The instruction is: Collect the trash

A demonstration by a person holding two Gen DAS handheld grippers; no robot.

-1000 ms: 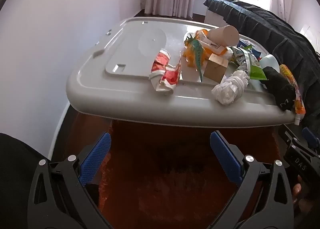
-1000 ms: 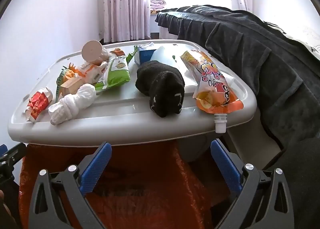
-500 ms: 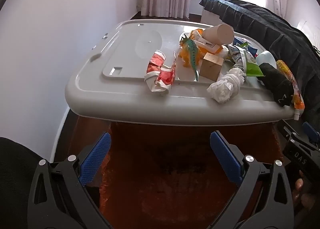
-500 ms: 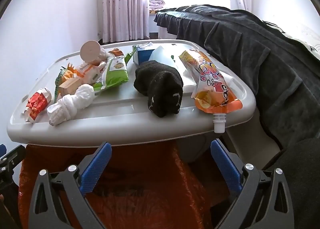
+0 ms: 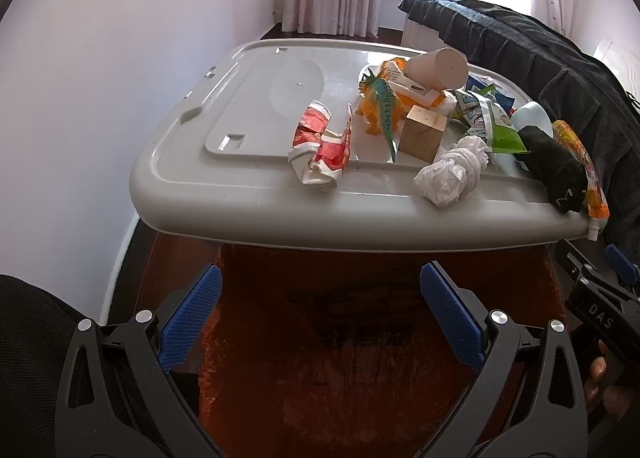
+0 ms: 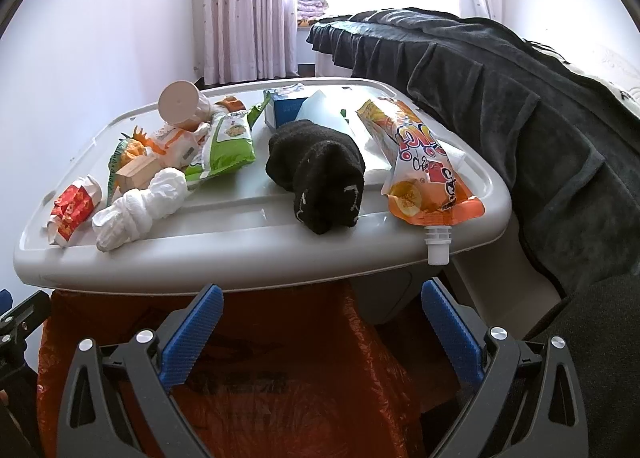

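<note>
Though both spread wide, left tool point(image 5: 320, 310) & right tool point(image 6: 318, 318) empty; orange bag point(image 6: 280, 378) half-hidden under lid point(image 6: 240, 258).

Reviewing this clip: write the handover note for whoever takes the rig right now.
Left gripper: open, empty, low over the orange plastic bag.
Right gripper: open, empty, also over the bag.
On the grey plastic lid: crumpled red-and-white wrapper, white tissue wad, orange spouted drink pouch, black sock.
Done: nothing visibly collected.
Left: pick the trash into the bag.
</note>
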